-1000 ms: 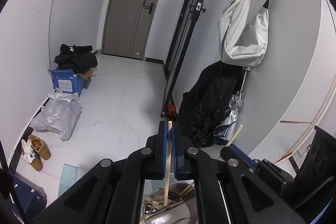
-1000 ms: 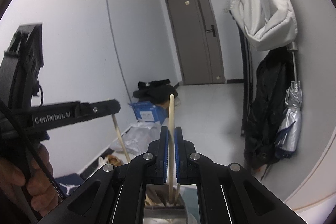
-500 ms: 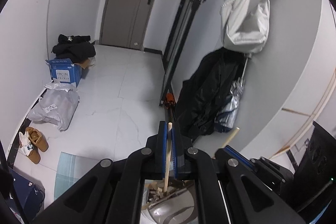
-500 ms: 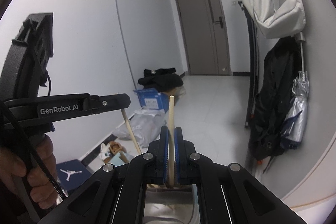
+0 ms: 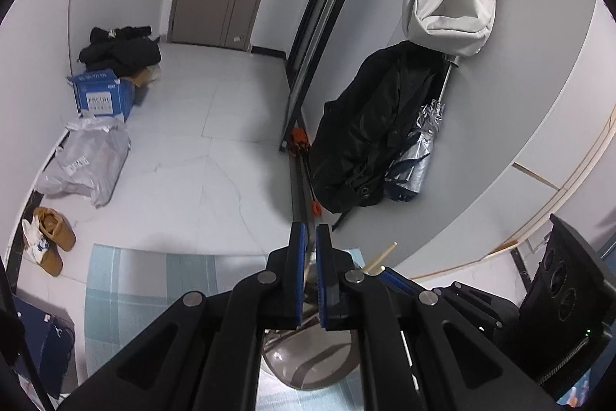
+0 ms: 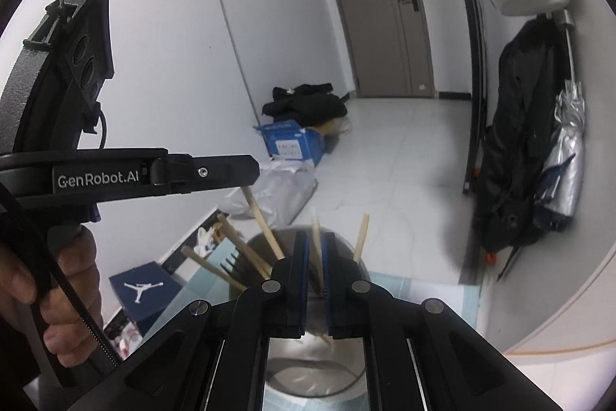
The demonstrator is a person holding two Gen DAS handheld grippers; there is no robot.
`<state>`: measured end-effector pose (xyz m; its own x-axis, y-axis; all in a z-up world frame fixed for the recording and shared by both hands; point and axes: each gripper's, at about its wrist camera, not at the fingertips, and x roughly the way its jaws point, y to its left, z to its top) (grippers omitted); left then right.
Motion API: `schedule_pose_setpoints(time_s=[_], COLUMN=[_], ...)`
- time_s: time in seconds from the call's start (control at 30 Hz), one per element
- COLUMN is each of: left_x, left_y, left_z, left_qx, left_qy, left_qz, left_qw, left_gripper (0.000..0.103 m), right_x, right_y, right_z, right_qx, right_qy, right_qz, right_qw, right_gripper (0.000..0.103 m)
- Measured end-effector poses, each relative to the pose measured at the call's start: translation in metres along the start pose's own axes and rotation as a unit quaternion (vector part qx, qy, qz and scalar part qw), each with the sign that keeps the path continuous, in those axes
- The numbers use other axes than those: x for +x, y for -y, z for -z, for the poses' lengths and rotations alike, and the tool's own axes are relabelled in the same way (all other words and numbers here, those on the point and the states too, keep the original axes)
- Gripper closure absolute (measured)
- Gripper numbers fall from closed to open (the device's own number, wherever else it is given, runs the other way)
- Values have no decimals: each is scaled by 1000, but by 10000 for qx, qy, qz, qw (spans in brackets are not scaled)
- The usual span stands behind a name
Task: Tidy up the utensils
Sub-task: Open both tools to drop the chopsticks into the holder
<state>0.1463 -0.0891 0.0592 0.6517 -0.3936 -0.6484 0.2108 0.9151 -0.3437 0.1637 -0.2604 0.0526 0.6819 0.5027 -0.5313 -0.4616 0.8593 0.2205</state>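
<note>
Two chopsticks [image 6: 316,249] upright, tips down

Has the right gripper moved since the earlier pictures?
Yes. The right gripper has come down: the grey door now sits higher in its view, and the metal pot appears around its chopstick.

Holder: a round steel cup [image 6: 348,378] is standing upright on a pale blue mat.
Chopsticks: wooden sticks [image 6: 257,216] are leaning inside it, tips sticking up.
</note>
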Motion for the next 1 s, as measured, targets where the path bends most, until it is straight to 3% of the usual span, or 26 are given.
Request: schedule_pose_setpoints(time_s=[0.2, 0.27, 0.37, 0.53, 0.67, 0.73, 1.0], left_x=[-14, -19, -31, -50, -68, -78, -111], left_y=[2, 1, -2, 2, 4, 5, 4], left_z=[3, 4, 6, 10, 15, 19, 40], left_qx=[-57, -114, -213, -213, -201, -192, -173], left_qy=[112, 195, 390, 579, 843, 977, 1384], left_qz=[-159, -209, -304, -505, -671, -758, -1067], left_qw=[9998, 9995, 9985, 9968, 9940, 9921, 9845], left_gripper=[83, 67, 53, 46, 26, 22, 7], right_x=[-14, -21, -32, -48, -67, -75, -99], right_y=[-2, -3, -7, -15, -24, -30, -58], right_z=[2, 2, 3, 3, 5, 6, 19], right_qx=[32, 58, 82, 39, 68, 39, -53], right_qy=[26, 76, 190, 328, 515, 582, 803], right_qz=[-47, -8, 11, 105, 140, 167, 206], right_qw=[10000, 10000, 9998, 9994, 9986, 9982, 9965], right_gripper=[92, 89, 84, 80, 62, 61, 41])
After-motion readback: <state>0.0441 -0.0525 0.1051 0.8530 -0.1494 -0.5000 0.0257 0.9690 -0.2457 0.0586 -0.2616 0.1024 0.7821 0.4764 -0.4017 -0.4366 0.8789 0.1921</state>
